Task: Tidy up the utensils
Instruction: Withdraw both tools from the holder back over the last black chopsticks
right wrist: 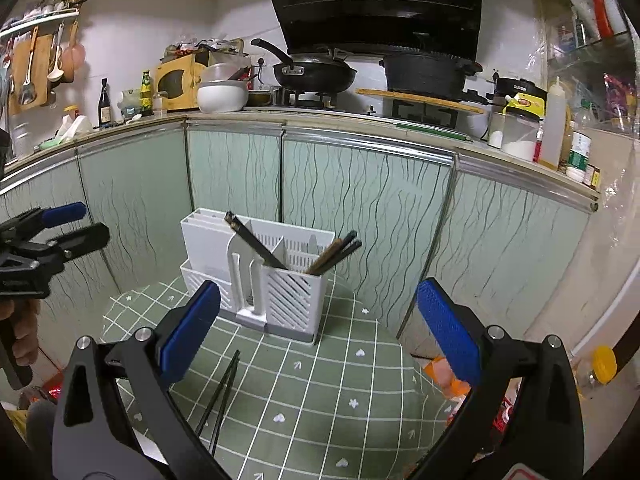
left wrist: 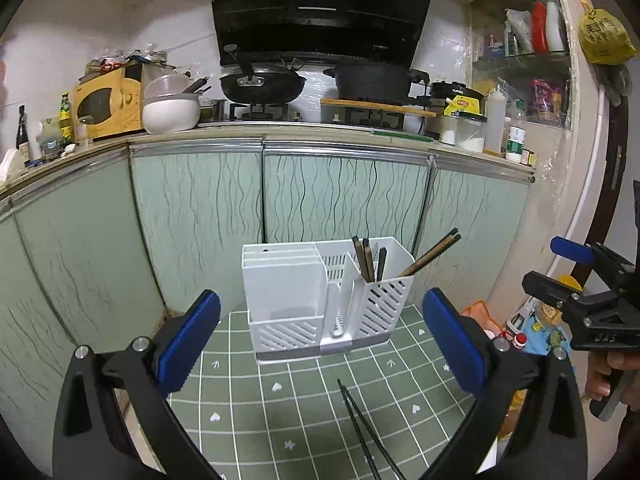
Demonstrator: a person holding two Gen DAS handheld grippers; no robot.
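Note:
A white slotted utensil holder [left wrist: 320, 300] [right wrist: 260, 276] stands on a green tiled tablecloth [left wrist: 304, 408] [right wrist: 340, 392]. Several dark and brown chopsticks [left wrist: 370, 260] [right wrist: 332, 256] lean in its right compartment. A loose pair of black chopsticks [left wrist: 366, 436] [right wrist: 222, 396] lies on the cloth in front of the holder. My left gripper [left wrist: 320, 336] is open, with nothing between its blue pads, a little short of the holder. My right gripper [right wrist: 316, 328] is open too and holds nothing; in the left wrist view it appears at the right edge [left wrist: 576, 272].
Green cabinet doors [left wrist: 320, 196] close off the space behind the small table. The counter above carries a wok [left wrist: 262, 84], a black pot [left wrist: 372, 80], a white pot and bottles. Bags and bottles sit on the floor at the right [right wrist: 600, 364].

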